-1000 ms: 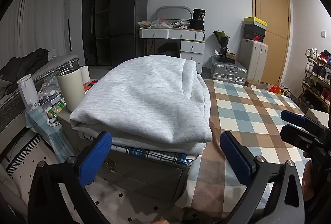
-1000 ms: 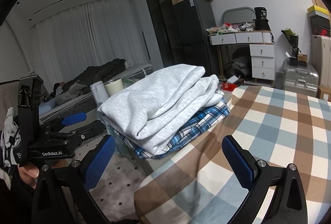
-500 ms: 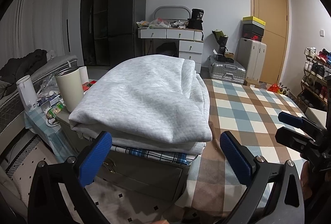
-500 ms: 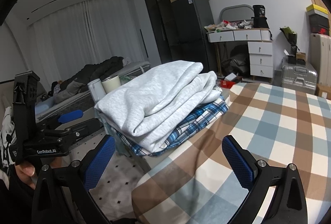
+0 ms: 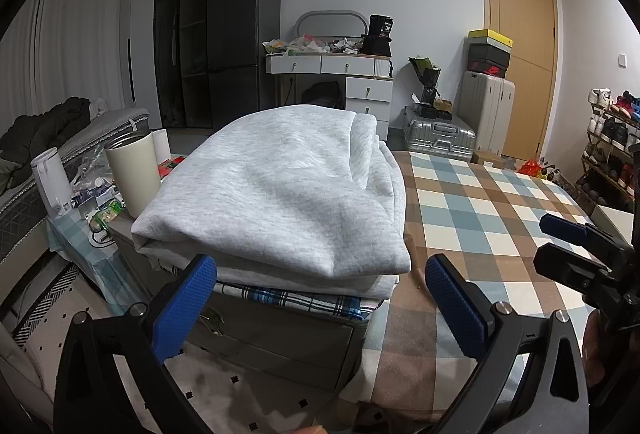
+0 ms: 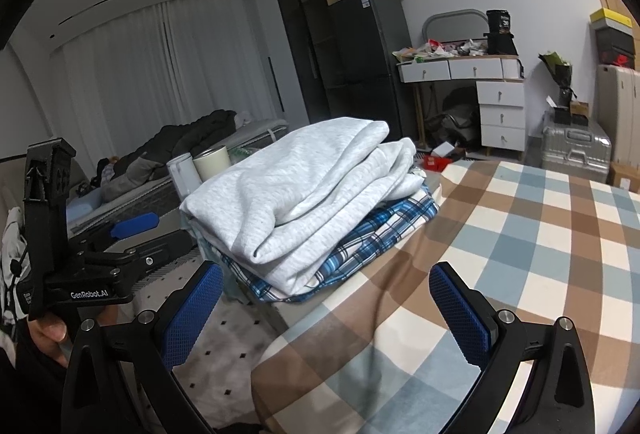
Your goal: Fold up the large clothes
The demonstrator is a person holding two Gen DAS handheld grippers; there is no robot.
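A folded light grey sweatshirt lies on top of a folded blue plaid garment, stacked on a low cabinet beside the bed. The stack also shows in the right wrist view, grey sweatshirt over plaid garment. My left gripper is open and empty, just short of the stack's front edge. My right gripper is open and empty, over the bed's near corner, right of the stack. Each gripper shows in the other's view: the right, the left.
The checked bedspread covers the bed to the right. A cream tumbler and a white bottle stand left of the stack. A silver suitcase, drawers and a shoe rack line the far side.
Both grippers have drifted slightly; the stack sits a little lower in the right wrist view. Both stay open, and the clothes have not moved.
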